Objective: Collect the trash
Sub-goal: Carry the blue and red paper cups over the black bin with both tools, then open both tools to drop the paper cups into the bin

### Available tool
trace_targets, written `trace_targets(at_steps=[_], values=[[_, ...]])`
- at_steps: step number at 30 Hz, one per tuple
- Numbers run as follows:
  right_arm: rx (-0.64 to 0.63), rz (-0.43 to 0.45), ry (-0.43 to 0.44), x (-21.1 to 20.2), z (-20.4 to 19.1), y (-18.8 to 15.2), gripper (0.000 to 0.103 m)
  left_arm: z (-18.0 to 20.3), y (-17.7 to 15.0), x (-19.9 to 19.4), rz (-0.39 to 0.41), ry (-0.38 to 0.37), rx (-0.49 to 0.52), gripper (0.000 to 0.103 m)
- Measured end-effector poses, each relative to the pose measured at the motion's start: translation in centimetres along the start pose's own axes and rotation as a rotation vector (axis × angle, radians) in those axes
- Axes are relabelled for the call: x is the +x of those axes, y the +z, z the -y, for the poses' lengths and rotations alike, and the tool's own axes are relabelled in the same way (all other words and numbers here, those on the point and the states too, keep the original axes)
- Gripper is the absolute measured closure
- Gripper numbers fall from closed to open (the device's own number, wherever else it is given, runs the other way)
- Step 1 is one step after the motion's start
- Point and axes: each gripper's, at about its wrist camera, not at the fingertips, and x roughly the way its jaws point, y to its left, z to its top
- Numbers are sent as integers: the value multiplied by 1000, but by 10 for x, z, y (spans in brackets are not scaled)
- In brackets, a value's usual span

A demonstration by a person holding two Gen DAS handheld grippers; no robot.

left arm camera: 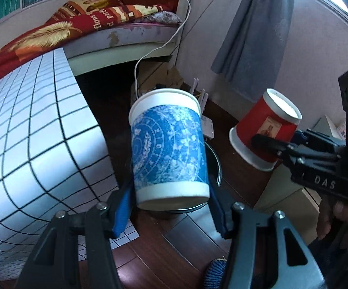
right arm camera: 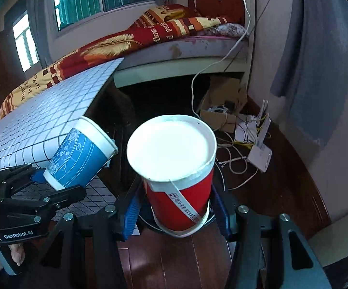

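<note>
My left gripper (left arm camera: 171, 204) is shut on a blue patterned paper cup (left arm camera: 168, 144), held in the air beside the gridded table. The same cup shows tilted in the right wrist view (right arm camera: 80, 154), in the left gripper (right arm camera: 53, 183). My right gripper (right arm camera: 176, 212) is shut on a red paper cup (right arm camera: 178, 185) with a white inside, open end towards the camera. The red cup also shows in the left wrist view (left arm camera: 265, 130), gripped by the right gripper (left arm camera: 265, 142). A round dark bin rim (left arm camera: 218, 168) lies below the blue cup.
A white gridded table (left arm camera: 29, 130) stands at the left. Behind is a bed with a red blanket (right arm camera: 125, 41). A white router (right arm camera: 260, 154), tangled cables and a cardboard box (right arm camera: 222, 101) lie on the wooden floor by the wall. A grey curtain (left arm camera: 251, 36) hangs at right.
</note>
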Motion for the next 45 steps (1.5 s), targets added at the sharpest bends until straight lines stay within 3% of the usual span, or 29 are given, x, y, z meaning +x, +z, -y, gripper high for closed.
trace_targets(at_steps=[7, 19, 33, 36, 38, 39, 40, 45], values=[[12, -31, 8, 28, 10, -11, 47, 5, 2, 21, 0, 11, -9, 46], [10, -132, 4, 81, 27, -24, 47, 3, -12, 62, -87, -6, -32, 45], [-107, -233, 24, 146, 32, -28, 46, -9, -14, 125, -195, -38, -84, 45], [-176, -259, 67, 157, 25, -29, 40, -14, -16, 132, -215, -57, -103, 44], [-260, -275, 15, 169, 19, -34, 16, -17, -20, 138, -217, -56, -122, 42], [-290, -273, -15, 171, 19, -37, 0, -19, -22, 138, -223, -46, -126, 32], [-309, -252, -33, 170, 23, -41, 0, -20, -24, 140, -229, -16, -130, 21], [-281, -226, -123, 163, 49, -41, 0, -24, -33, 136, -219, 35, -134, 11]])
